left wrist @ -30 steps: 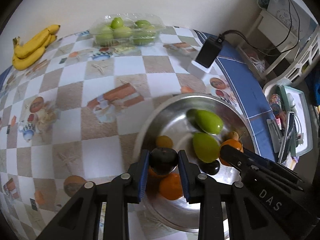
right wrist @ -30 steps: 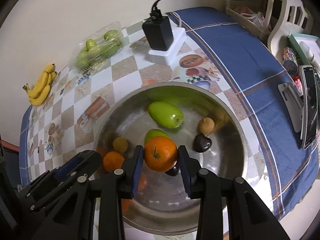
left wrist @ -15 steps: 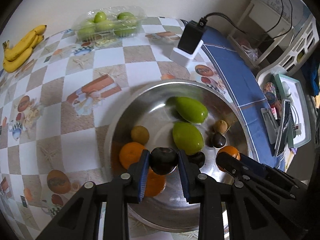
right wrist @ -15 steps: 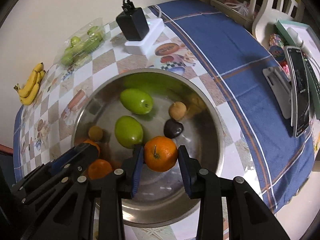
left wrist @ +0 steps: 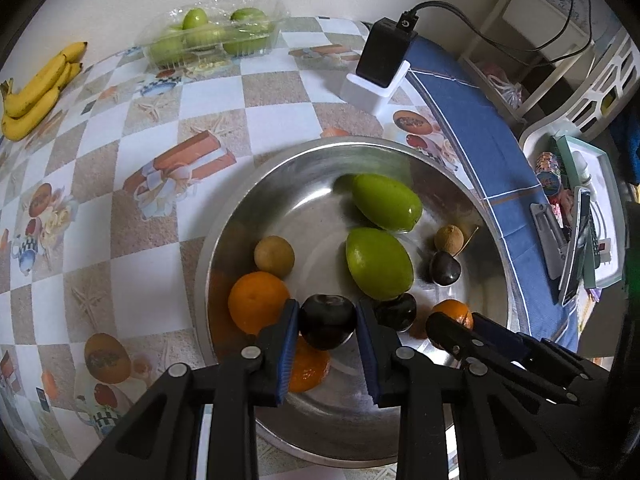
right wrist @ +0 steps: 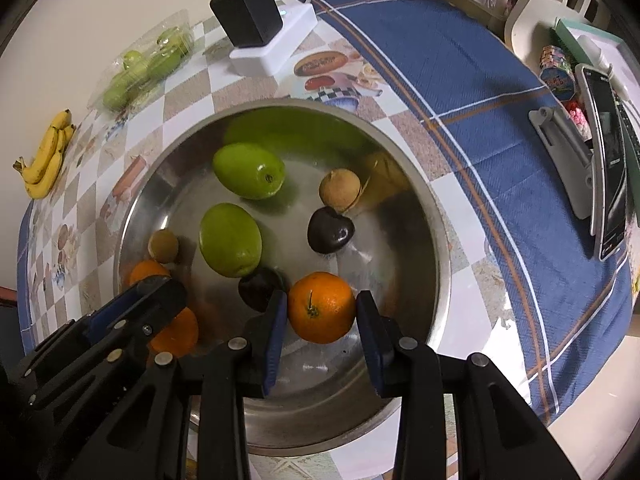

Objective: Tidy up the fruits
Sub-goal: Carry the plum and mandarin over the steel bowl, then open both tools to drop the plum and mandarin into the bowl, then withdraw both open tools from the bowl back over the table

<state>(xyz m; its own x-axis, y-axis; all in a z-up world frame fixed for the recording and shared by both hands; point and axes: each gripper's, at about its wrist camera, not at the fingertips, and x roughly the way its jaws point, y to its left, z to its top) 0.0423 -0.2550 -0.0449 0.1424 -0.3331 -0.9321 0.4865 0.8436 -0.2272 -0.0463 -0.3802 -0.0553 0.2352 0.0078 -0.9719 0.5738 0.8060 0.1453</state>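
A steel bowl [left wrist: 400, 152] [right wrist: 436, 240] holds two green mangoes [left wrist: 378, 262] [right wrist: 230, 238], oranges [left wrist: 256, 302], small brown fruits [left wrist: 274, 256] and dark plums [right wrist: 330, 230]. My left gripper [left wrist: 328, 326] is shut on a dark plum [left wrist: 328, 320] above the bowl's near side. My right gripper [right wrist: 322, 312] is shut on an orange [right wrist: 322, 306] above the bowl's near right part. The right gripper shows at the lower right of the left wrist view [left wrist: 452, 328].
A bunch of bananas [left wrist: 36, 92] and a clear box of green fruit [left wrist: 216, 40] lie at the table's far side. A black charger on a white base [left wrist: 380, 64] stands beyond the bowl. A phone and clutter [right wrist: 604, 160] lie at right.
Both grippers kept their fruit and drew back and up slightly; the bowl now sits more fully in view in both wrist views.
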